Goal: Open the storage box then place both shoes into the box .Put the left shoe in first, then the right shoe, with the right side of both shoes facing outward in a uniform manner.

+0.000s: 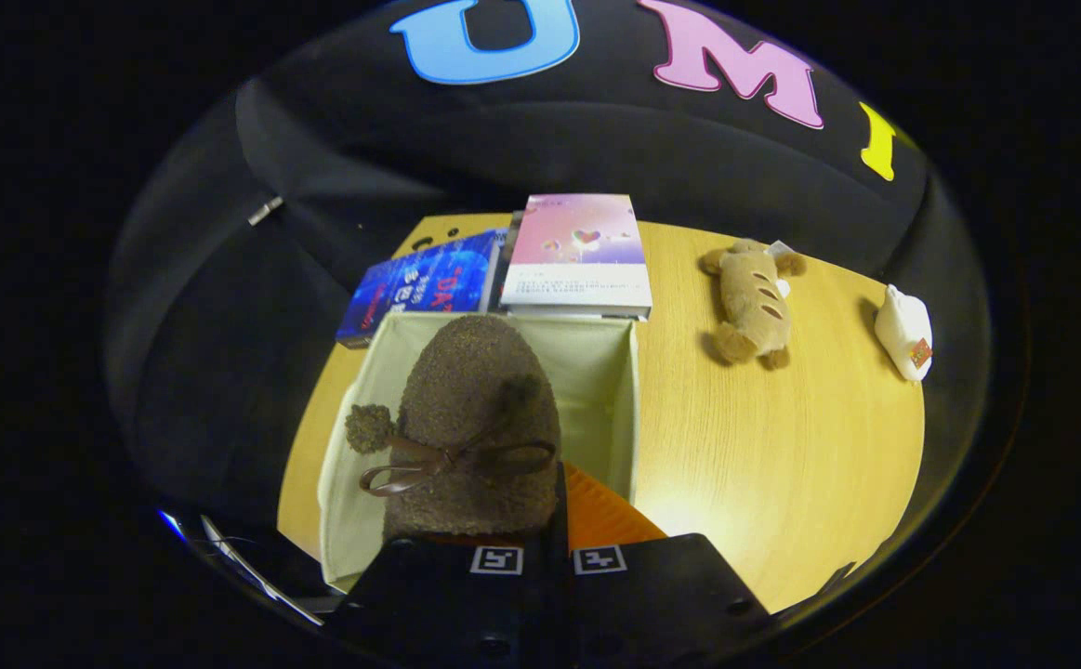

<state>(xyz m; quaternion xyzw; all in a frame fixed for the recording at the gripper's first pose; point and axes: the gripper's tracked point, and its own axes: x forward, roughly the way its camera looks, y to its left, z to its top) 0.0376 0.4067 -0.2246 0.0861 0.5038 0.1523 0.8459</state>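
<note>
**Brown fuzzy shoe held over the open storage box**

Brown and fleecy, the shoe sits just ahead of the gripper, its toe pointing away and its heel end at the fingers. A thin brown ribbon bow crosses its upper, with a small pompom hanging off on the left side. The fingers are drawn close together, with only a narrow slit between them; they seem to pinch the shoe's heel edge, though the contact itself is hidden beneath the shoe.

The shoe hangs over the pale green storage box, which stands open on the wooden surface. Inside the box, to the right of the shoe and near the fingers, an orange ribbed patch shows; what it belongs to I cannot tell.

Beyond the box, touching or nearly touching its far rim, lie a pink book and, to its left, a blue book. To the right of the box, well apart from it, lies a tan plush toy, and farther right still a small white plush.
</note>
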